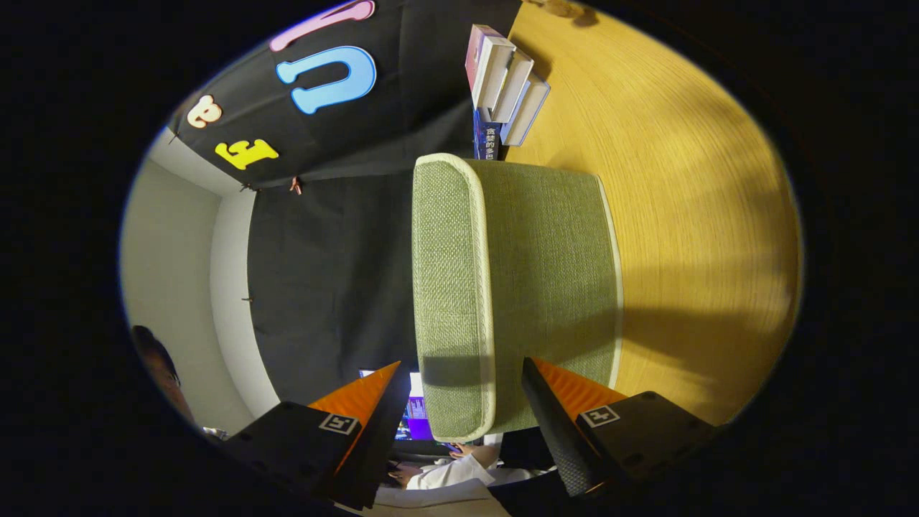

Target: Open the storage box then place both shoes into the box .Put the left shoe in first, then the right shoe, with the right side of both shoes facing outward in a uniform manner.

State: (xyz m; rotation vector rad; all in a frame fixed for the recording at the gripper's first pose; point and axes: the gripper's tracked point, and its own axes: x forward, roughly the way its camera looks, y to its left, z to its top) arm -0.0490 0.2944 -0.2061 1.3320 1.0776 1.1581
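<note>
Storage box [517,287]: green woven fabric, pale piped edges, rounded corners, lid closed, standing on a wood-grain table [703,237]. Gripper [463,380] spread wide, fingers straddling the box's near end, not pressing. Beyond the box, a stack of books [506,82]. Person's sleeve [459,474] behind the fingers.

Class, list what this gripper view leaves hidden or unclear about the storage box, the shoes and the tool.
- Storage box: its closed lid hides the inside.
- Tool: fingers spread around the lid's rim; contact unclear.
- Books beyond the box: titles too small to tell.
- Person's sleeve: partly hidden behind the fingers.
</note>
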